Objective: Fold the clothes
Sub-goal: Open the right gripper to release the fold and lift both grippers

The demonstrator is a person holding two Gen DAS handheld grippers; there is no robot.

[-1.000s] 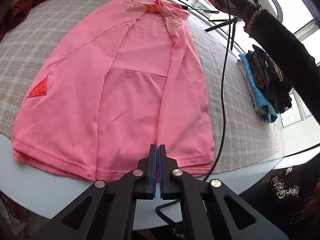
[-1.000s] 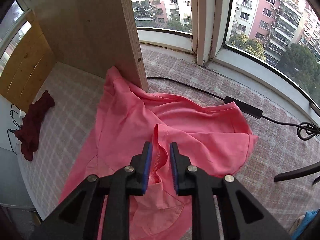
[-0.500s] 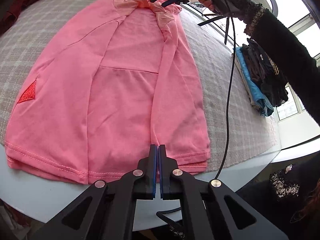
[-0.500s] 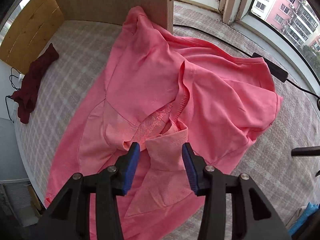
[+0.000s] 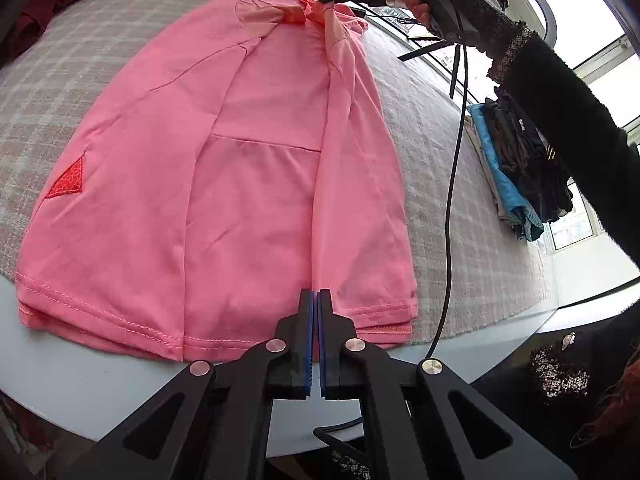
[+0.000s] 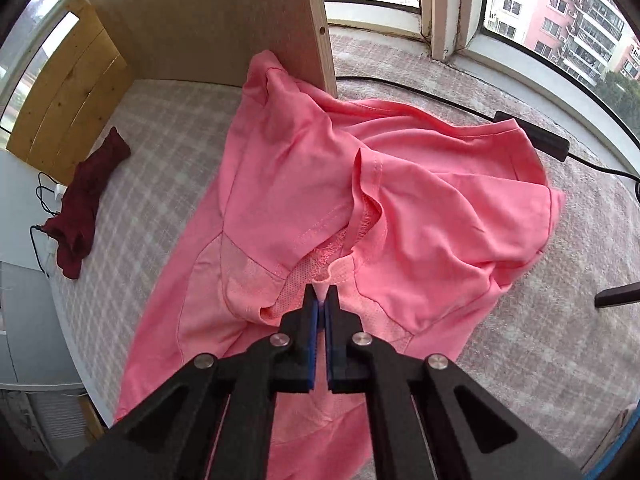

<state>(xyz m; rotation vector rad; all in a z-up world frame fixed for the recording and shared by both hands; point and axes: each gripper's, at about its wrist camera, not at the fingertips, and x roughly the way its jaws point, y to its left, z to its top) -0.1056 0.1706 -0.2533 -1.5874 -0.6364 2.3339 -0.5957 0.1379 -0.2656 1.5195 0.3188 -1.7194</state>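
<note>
The pink shirt [image 5: 248, 184] lies spread on the checked table cover [image 5: 460, 200]. The right gripper [image 6: 321, 300] pinches its collar; the left gripper [image 5: 314, 300] is pressed together over the hem, maybe pinching it. No containers; 1 clothes stack [image 5: 520, 168] nearby.

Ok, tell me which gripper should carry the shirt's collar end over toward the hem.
Right. The right gripper is already shut on the pink shirt at its collar, a pinch of fabric between its jaws. The left gripper is shut at the hem, so it looks better placed to anchor.
</note>
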